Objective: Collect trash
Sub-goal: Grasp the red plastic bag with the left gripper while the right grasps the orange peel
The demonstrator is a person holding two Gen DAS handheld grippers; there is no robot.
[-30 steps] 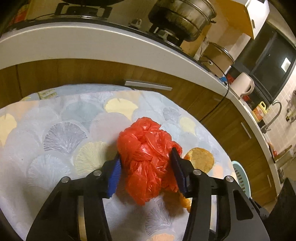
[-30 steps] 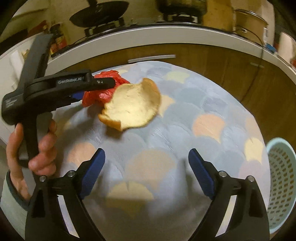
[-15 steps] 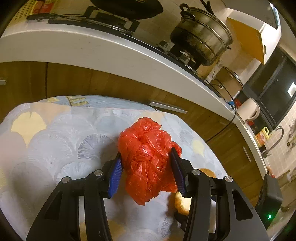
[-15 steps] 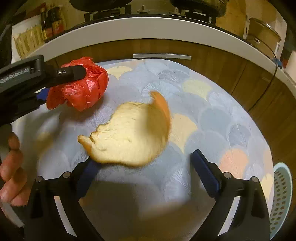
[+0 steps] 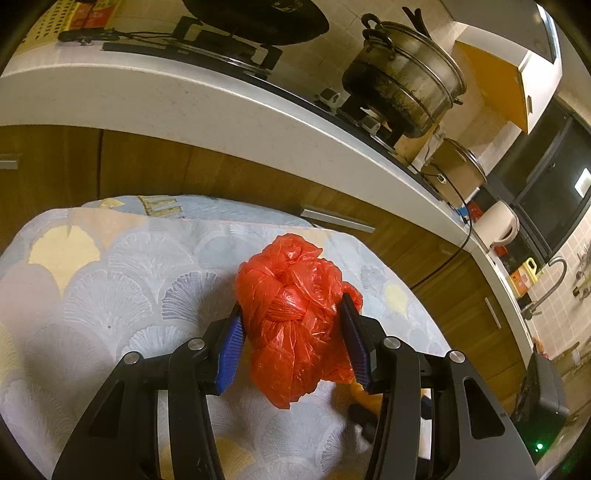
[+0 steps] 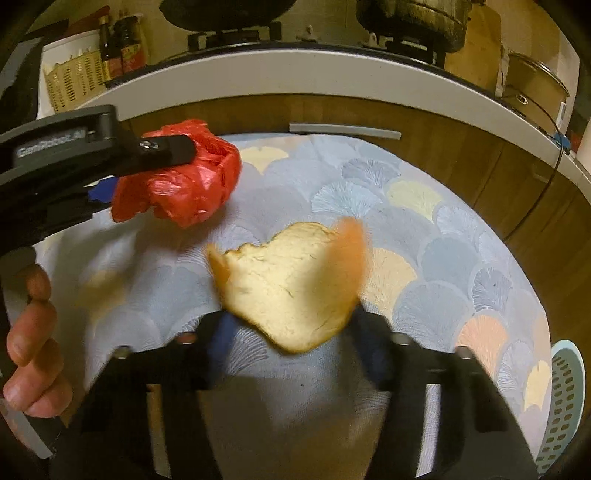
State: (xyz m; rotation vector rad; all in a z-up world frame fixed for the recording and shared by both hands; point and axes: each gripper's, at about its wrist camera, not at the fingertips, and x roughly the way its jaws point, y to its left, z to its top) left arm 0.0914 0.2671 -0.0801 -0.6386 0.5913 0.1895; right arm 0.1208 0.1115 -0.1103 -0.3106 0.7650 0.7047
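Landmark: small worktop [image 6: 424,229] under a pale cloth printed with fan shapes in blue, yellow and peach. Behind it, wood-fronted kitchen cabinets [image 5: 147,162] beneath a long white counter [image 5: 229,118] with a stove, a dark wok [image 5: 258,18] and a blackened steel pot [image 5: 402,85]; further along that counter, a white kettle [image 5: 498,225] and a tap over tiled wall. At the cloth's right edge, low down, a pale perforated basket [image 6: 567,402].

Left claw [image 5: 291,332] about half open, clamped on a knotted red plastic bag [image 5: 291,314], lifted above the cloth's rear left part. Right claw [image 6: 291,332] blurred, jaws just closing, an orange peel [image 6: 291,284] between them above the cloth's centre; contact with the pads impossible to tell.
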